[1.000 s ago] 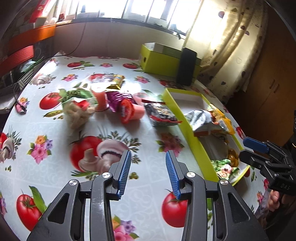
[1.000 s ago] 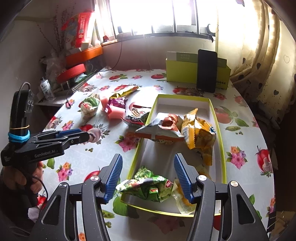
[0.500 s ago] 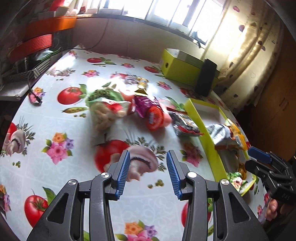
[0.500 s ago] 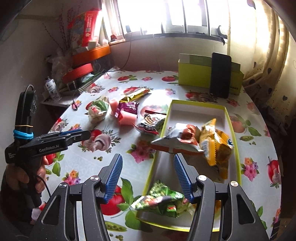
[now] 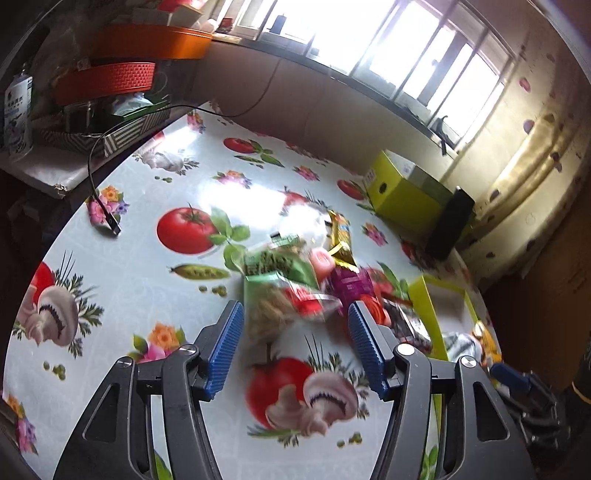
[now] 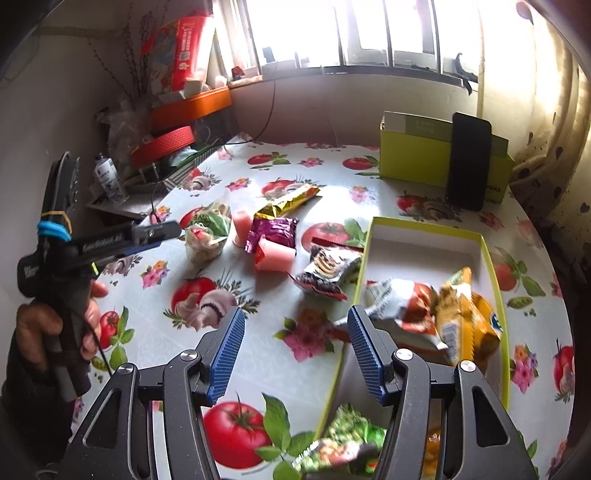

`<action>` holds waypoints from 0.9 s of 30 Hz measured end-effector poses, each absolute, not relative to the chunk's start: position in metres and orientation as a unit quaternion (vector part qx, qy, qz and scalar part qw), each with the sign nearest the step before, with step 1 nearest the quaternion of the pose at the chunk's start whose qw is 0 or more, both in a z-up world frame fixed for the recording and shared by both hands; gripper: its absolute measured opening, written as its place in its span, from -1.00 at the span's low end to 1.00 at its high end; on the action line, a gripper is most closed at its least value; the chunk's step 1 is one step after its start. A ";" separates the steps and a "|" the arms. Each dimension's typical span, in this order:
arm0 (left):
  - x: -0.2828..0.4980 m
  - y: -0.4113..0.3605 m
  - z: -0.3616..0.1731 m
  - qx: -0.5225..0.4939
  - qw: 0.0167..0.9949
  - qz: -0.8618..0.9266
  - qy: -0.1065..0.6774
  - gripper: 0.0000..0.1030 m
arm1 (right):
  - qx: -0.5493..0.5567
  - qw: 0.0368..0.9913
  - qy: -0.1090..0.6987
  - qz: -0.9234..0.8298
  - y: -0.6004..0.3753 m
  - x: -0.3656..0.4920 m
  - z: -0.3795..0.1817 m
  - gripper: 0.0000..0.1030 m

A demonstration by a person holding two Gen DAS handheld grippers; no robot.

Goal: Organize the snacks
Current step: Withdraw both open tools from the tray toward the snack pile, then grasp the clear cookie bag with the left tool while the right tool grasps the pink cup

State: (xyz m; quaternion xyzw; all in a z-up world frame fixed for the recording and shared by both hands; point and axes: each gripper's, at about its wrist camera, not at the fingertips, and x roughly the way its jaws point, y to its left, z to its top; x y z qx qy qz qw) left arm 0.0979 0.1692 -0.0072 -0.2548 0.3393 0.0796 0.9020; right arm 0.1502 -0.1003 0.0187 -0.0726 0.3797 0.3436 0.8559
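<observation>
Showing tray (image 6: 491, 258) interior fully: right view only; left glimpses corner.

Bright daylight is pouring in through a wide window (image 6: 369, 33) with thin bars, and it is making a shiny white patch on the surface (image 5: 140, 280), which is wearing a cloth printed with tomatoes, mushrooms and flowers. A pale wall (image 6: 325, 107) is running under the window, and a light curtain (image 5: 532, 177) with small dark spots is hanging at the right side. At the left, a low shelf (image 6: 122, 206) is sitting beside the surface, and brown wooden cupboard doors (image 5: 546, 314) are standing at the far right.
</observation>
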 end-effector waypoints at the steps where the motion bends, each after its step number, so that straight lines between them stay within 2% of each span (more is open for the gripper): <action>1: 0.101 0.172 -0.008 -0.258 0.902 0.080 0.338 0.17 | -0.073 0.855 0.381 0.343 -0.097 0.153 0.018 0.11; 14: 0.152 0.195 -0.046 -0.296 0.879 0.074 0.367 0.18 | -0.089 0.843 0.399 0.349 -0.058 0.176 0.003 0.11; 17: 0.156 0.195 -0.057 -0.308 0.874 0.060 0.372 0.31 | -0.093 0.841 0.404 0.347 -0.051 0.181 -0.001 0.11; 24: 0.158 0.189 -0.061 -0.279 0.885 0.059 0.368 0.32 | -0.089 0.840 0.418 0.336 -0.034 0.200 -0.010 0.12; 26: 0.156 0.188 -0.060 -0.271 0.886 0.063 0.372 0.26 | -0.086 0.837 0.424 0.334 -0.029 0.206 -0.013 0.12; 27: 0.154 0.187 -0.060 -0.264 0.886 0.070 0.376 0.06 | -0.086 0.836 0.427 0.334 -0.026 0.209 -0.014 0.12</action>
